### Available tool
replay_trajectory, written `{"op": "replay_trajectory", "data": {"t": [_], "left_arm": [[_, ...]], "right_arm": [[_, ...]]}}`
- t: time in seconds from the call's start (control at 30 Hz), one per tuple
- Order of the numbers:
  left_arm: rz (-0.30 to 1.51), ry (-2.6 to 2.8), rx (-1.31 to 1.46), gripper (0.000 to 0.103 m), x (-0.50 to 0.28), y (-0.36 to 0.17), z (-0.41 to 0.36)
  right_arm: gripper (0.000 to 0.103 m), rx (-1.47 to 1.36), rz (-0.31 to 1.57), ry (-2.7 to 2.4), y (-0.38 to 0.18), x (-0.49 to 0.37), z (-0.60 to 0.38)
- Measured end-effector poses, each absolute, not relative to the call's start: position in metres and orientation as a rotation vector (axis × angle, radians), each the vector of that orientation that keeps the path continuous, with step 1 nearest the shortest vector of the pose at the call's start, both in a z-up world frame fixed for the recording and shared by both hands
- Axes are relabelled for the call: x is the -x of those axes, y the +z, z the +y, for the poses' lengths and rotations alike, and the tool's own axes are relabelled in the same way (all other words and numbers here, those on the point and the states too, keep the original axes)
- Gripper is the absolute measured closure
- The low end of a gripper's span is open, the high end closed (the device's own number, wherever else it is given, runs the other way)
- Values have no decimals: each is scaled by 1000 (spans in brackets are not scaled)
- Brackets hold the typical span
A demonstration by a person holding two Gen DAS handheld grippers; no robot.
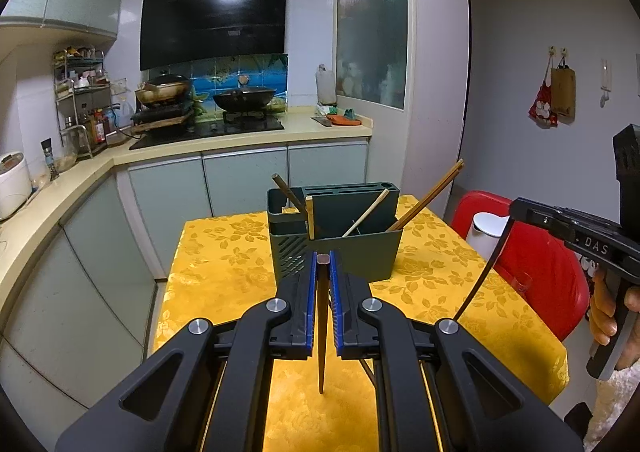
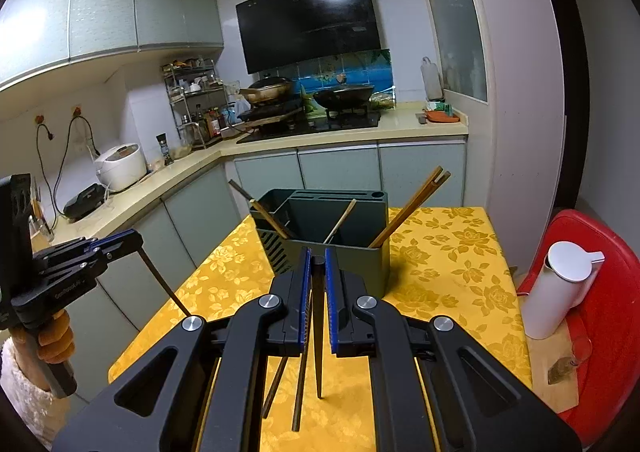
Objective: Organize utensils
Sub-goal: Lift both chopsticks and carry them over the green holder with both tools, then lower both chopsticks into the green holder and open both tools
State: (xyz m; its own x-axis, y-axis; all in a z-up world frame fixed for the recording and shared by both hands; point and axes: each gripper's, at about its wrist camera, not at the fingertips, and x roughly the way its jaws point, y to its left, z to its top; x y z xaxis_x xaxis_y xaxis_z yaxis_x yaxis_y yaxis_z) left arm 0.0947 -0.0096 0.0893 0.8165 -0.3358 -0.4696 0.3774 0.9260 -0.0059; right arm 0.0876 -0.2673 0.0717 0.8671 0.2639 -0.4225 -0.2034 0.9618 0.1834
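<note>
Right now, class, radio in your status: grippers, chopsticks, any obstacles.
Left gripper shut on dark chopstick. Right gripper likewise. Green holder dead ahead, several chopsticks in. Two loose chopsticks on table; path open.

The right gripper (image 1: 516,208), seen at three o'clock from the left wrist, bears "DAS" in pale letters. The left gripper (image 2: 134,238), at nine o'clock from the right wrist, carries small lettering too blurred to read.
</note>
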Motion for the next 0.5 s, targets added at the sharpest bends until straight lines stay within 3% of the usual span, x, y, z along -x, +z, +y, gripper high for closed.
{"op": "replay_trajectory", "data": {"t": [0.5], "left_arm": [[413,-422,-118,97,-140,141,-41]], "right_arm": [[95,-127,391,204,122,-143,-282]]}}
